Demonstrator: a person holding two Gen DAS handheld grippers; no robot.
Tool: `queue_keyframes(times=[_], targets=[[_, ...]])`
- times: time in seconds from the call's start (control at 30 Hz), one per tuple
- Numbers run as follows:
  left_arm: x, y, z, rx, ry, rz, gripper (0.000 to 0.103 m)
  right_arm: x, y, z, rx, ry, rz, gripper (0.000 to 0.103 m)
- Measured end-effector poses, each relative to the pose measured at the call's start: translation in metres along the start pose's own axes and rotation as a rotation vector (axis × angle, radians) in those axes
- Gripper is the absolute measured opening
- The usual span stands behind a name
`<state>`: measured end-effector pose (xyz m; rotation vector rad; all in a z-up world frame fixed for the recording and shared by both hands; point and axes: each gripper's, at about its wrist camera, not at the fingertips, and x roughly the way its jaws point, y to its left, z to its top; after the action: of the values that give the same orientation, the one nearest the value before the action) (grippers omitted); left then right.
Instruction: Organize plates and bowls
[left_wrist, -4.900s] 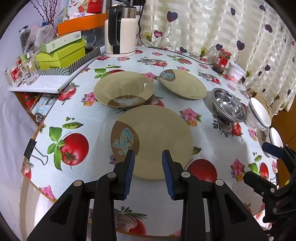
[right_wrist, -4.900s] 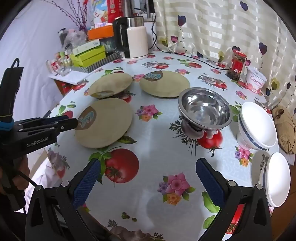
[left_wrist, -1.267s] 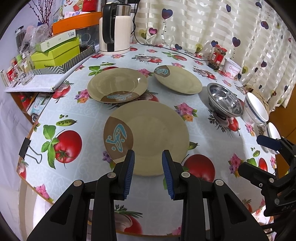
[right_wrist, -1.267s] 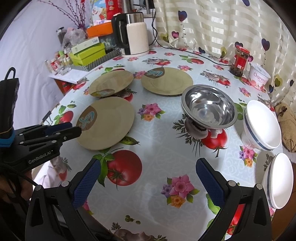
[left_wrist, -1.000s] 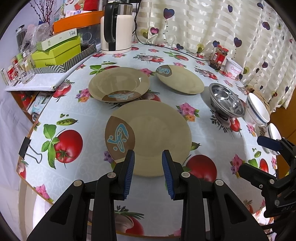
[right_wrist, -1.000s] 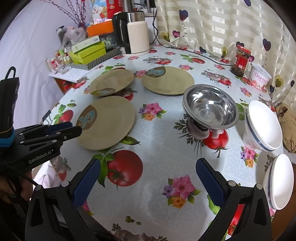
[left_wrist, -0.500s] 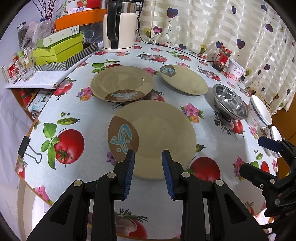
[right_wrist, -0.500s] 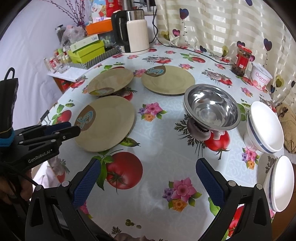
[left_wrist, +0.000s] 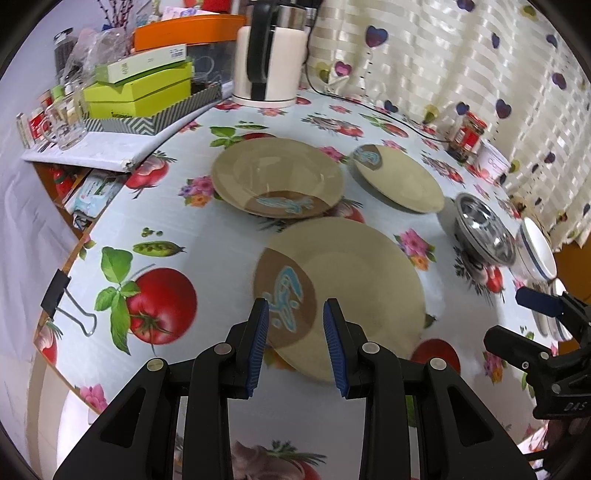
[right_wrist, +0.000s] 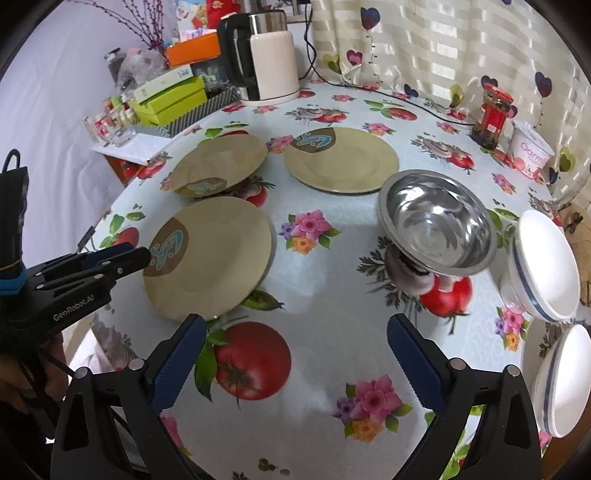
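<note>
I see the nearest tan plate (left_wrist: 343, 291) flat on the fruit-print tablecloth (left_wrist: 207, 254), with my left gripper (left_wrist: 295, 341) poised over its near edge, jaws parted and nothing pinched. A deeper plate (left_wrist: 277, 177) and a third plate (left_wrist: 397, 179) lie beyond. To the right sit a steel bowl (right_wrist: 436, 219) and two white bowls (right_wrist: 546, 267). My right gripper (right_wrist: 295, 363) hangs wide over bare cloth, jaws closing, empty.

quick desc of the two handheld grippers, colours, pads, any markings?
Both are matte black plastic clamps with silver pivot screws and ribbed blue pads on the fingers. The left gripper carries white "GenRobot.AI" lettering on its side, a blue band and a black cable behind it. The right gripper looks the same build, with partial white lettering on its body.
</note>
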<state>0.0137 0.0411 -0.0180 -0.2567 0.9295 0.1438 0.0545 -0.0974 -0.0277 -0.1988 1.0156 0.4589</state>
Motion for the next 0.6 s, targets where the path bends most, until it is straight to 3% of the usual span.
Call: queue_keyframes(times=[0.27, 0.37, 0.6], targets=[[0.005, 0.022, 0.014, -0.034, -0.034, 0.004, 0.032, 0.015, 0.013, 0.023, -0.048, 0.007, 0.012, 0.088], [0.008, 0.032, 0.021, -0.049, -0.040, 0.004, 0.032, 0.022, 0.017, 0.034, -0.061, 0.015, 0.024, 0.076], [0.018, 0.046, 0.037, -0.048, -0.053, 0.006, 0.032, 0.039, 0.029, 0.060, -0.107, 0.015, 0.047, 0.066]])
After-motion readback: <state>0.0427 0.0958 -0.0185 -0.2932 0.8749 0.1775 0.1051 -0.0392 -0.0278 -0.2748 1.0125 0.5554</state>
